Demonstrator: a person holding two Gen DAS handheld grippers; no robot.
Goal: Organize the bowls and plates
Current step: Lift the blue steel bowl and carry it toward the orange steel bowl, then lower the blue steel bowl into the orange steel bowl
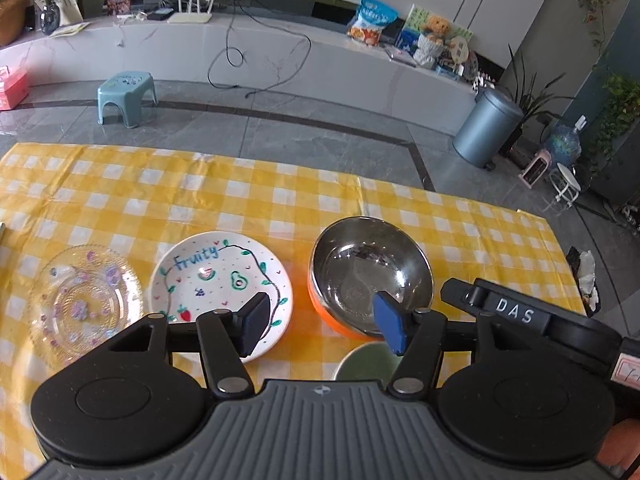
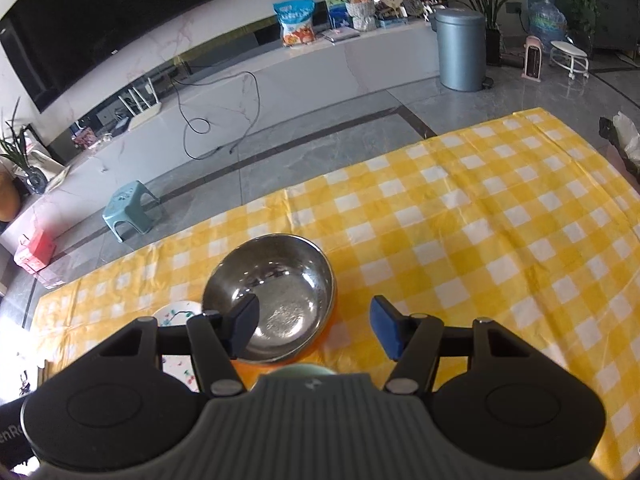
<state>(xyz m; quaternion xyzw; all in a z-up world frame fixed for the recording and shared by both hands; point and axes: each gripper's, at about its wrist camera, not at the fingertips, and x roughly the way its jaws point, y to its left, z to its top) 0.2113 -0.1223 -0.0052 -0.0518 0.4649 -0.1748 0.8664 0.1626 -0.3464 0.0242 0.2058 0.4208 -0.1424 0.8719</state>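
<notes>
Left gripper (image 1: 324,322): jaws spread wide, nothing between the blue pads, held above the tablecloth (image 1: 120,192). Right gripper (image 2: 316,330): likewise spread, gripping nothing.

Writing legible: "DAS" in white on a black part (image 1: 516,314) to the right of the left gripper; "fruity" in blue on the painted plate (image 1: 220,280). Small emblem on each grey gripper body, not readable. Red-bordered label at the far right edge of the left view cut off, unreadable.

Painted plate, white with strawberry, avocado and vine drawings: just ahead of the left finger (image 1: 254,328), its near rim covered by that finger. Clear glass plate (image 1: 80,300) with purple flowers: left of the painted plate, close beside it, contact not determinable. Steel bowl (image 1: 370,276) with orange outer shell: ahead of the right finger, right of the painted plate, apart from it. Green bowl (image 1: 366,362): directly under the left gripper's span, mostly hidden by the body; only a rim arc visible.

Right wrist view: steel bowl ahead of the left finger (image 2: 242,328), which overlaps its rim; green rim sliver at the body edge; painted plate largely hidden behind the linkage.

Beyond the table: blue stool (image 1: 126,96), grey bin (image 1: 486,124), snack bag (image 1: 372,20), teddy bear (image 1: 434,30), white router (image 1: 192,8), dark television (image 2: 100,8), loose cable on the ledge.
</notes>
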